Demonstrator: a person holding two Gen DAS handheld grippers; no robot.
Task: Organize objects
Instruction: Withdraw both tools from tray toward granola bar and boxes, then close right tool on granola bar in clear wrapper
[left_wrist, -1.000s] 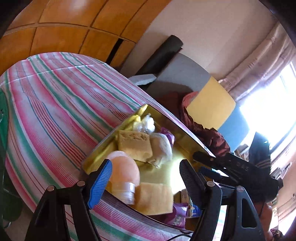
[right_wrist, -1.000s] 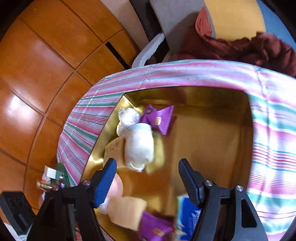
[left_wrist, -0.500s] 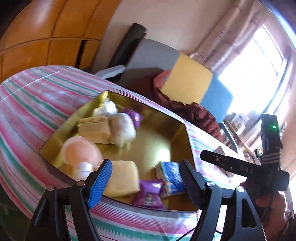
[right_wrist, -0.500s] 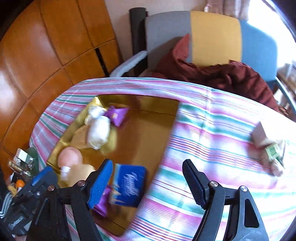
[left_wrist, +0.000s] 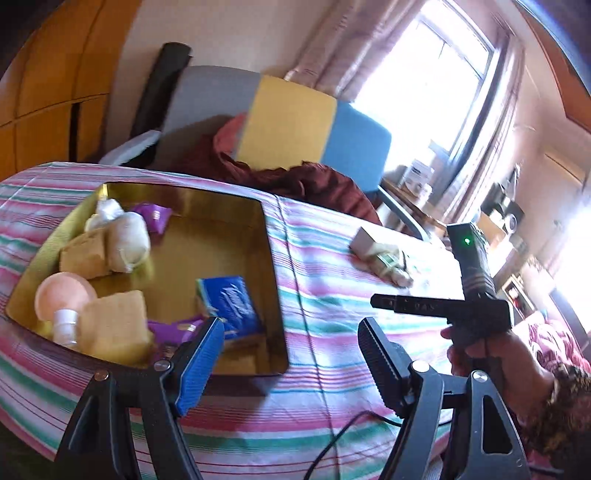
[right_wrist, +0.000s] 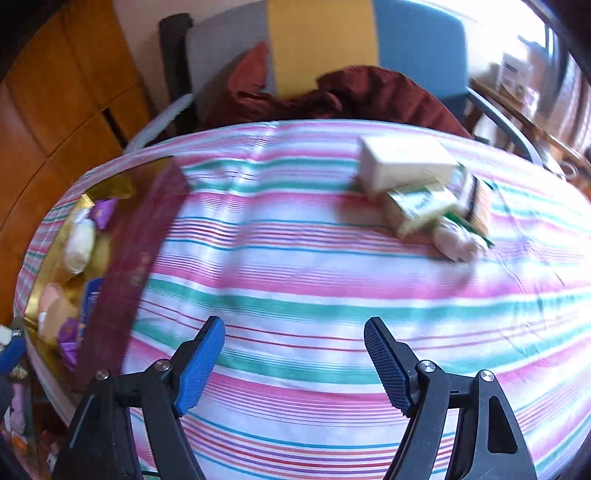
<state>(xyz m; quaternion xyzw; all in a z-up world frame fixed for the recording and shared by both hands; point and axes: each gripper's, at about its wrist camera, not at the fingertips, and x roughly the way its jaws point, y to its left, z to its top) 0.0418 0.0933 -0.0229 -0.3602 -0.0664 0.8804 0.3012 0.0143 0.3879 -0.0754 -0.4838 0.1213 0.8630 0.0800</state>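
Right hand-held gripper (right_wrist: 294, 330) now over tablecloth (right_wrist: 314, 280)

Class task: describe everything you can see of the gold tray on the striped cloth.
The gold tray is a shallow rectangular box, shiny gold inside with a dark maroon outer wall seen from the right wrist. It sits flat on the striped cloth. Inside lie sponges, purple packets, a blue packet and a peach bottle. Neither gripper touches it.
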